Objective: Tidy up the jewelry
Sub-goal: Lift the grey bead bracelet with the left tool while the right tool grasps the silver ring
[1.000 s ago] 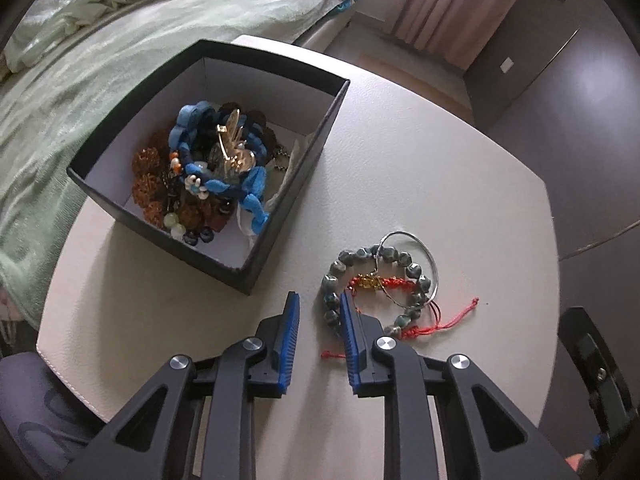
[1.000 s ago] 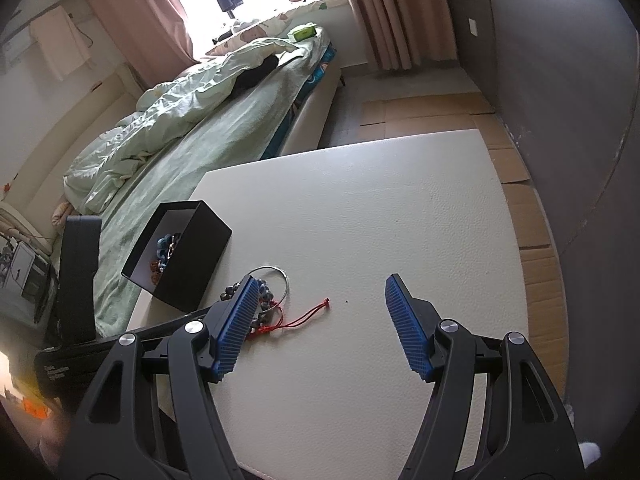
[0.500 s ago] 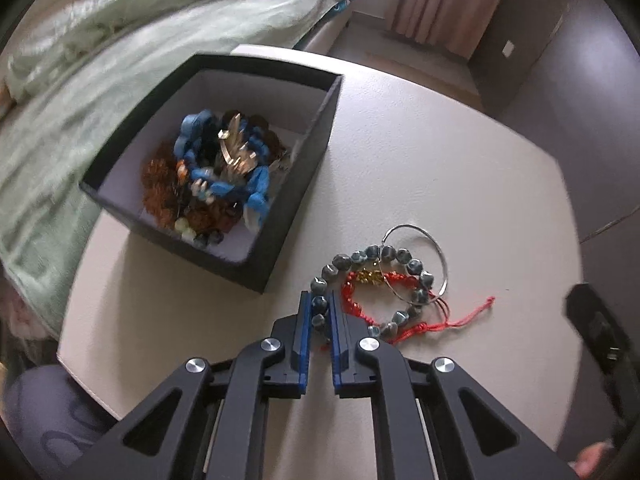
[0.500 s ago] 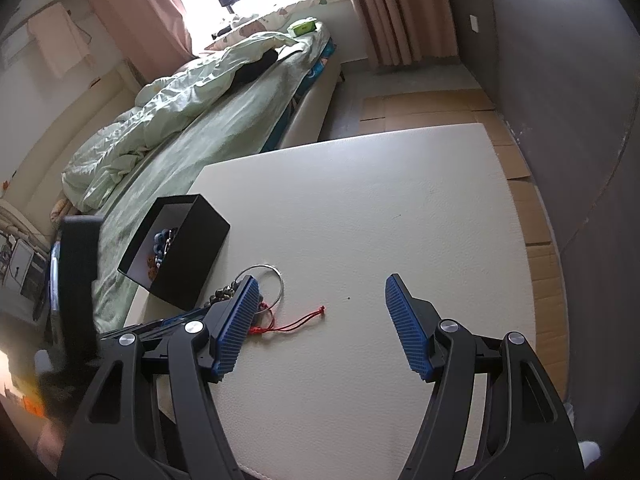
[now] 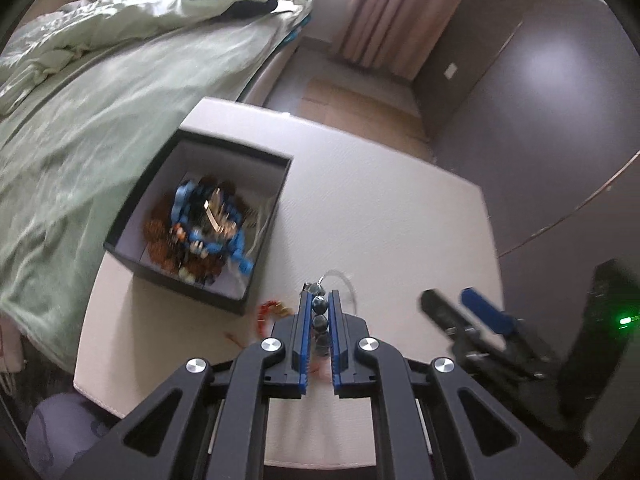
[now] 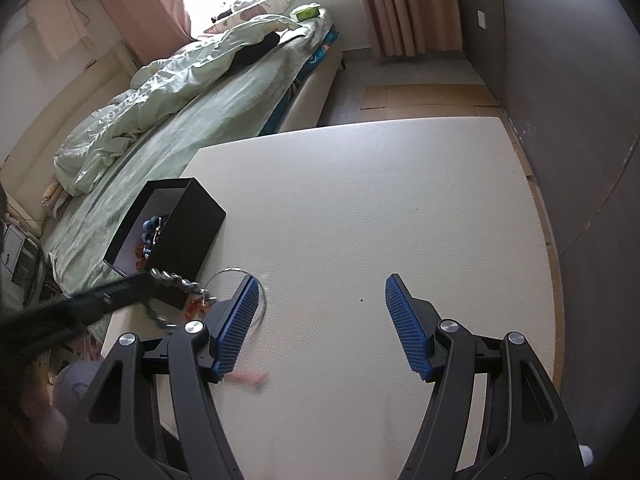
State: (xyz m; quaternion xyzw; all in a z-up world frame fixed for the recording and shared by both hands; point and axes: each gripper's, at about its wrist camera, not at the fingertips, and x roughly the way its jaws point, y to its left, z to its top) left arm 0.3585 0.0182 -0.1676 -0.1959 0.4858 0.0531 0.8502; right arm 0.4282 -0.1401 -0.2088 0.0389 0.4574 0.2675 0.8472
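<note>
My left gripper [image 5: 320, 300] is shut on a grey-green bead bracelet [image 5: 320, 322] and holds it lifted above the white table [image 5: 384, 216]. It also shows in the right wrist view [image 6: 176, 282], hanging from the blurred left gripper [image 6: 150, 278]. A red cord bracelet [image 5: 268, 310] and a thin silver bangle [image 6: 236, 272] trail below it. The black box [image 5: 256, 244] to the left holds blue, brown and gold jewelry [image 5: 204, 220]. My right gripper [image 6: 318, 320] is open and empty over the table.
A bed with a green quilt [image 5: 100, 80] runs along the table's left side. Pink curtains [image 5: 392, 20] and a dark wall stand at the back. The right gripper [image 5: 476, 320] shows at the right of the left wrist view.
My left gripper closed on the bead bracelet and lifted it off the table, dragging the red cord and bangle along. The right gripper stayed open, nearly still.
</note>
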